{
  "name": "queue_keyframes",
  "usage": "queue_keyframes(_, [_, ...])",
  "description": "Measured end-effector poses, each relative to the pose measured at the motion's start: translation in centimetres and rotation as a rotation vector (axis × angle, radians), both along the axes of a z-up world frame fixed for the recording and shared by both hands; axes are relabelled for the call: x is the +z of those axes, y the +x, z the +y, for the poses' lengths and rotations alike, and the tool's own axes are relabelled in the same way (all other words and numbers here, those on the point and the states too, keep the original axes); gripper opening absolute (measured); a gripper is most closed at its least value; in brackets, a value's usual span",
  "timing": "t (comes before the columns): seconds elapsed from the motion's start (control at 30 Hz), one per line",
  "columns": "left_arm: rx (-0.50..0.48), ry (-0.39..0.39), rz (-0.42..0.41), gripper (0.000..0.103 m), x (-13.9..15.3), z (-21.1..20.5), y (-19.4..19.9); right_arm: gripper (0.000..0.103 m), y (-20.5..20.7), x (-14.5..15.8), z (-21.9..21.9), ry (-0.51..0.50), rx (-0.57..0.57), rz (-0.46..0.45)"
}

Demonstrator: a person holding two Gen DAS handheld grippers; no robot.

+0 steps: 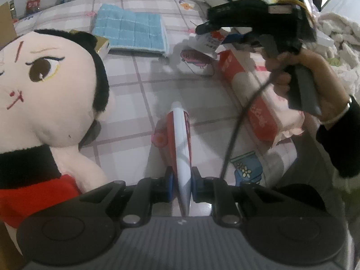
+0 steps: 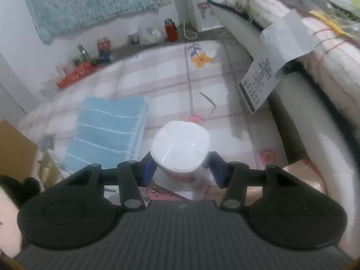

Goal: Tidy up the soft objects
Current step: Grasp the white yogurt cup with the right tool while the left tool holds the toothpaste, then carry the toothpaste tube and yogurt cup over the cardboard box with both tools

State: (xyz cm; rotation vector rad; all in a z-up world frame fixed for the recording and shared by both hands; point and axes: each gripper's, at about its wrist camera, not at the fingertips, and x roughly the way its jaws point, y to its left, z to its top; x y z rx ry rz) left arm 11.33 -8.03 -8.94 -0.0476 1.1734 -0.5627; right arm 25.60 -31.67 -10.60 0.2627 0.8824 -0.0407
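My left gripper [image 1: 181,185] is shut on a thin red-and-white packet [image 1: 181,144], held edge-on above the checked bedspread [image 1: 126,103]. A plush doll [image 1: 45,94] with black hair and a red top sits close on the left. My right gripper [image 2: 181,168] is shut on a white plastic-wrapped tissue pack [image 2: 180,148]; in the left wrist view it is at upper right [image 1: 202,28], holding that pack [image 1: 210,41]. A folded blue towel [image 1: 132,31] lies at the back and also shows in the right wrist view [image 2: 108,132].
A red-and-white tissue package [image 1: 252,99] lies at right under the right hand. A cardboard box [image 2: 13,148] stands at the left edge. Rolled bedding [image 2: 315,51] is stacked along the right. Bottles and jars [image 2: 171,30] stand on the floor beyond the bed.
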Motion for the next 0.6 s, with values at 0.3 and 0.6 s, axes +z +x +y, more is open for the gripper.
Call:
queue_keyframes(0.3, [0.048,-0.094,-0.042,0.015,2.9,1.7,-0.8,0.049,-5.2,6.0,-0.4,0.15,0.006,-0.125])
queue_keyframes(0.6, [0.12,-0.193,-0.148,0.001,8.9,6.4,-4.8,0.049,-12.4,12.2,1.8,0.274,0.088,-0.187])
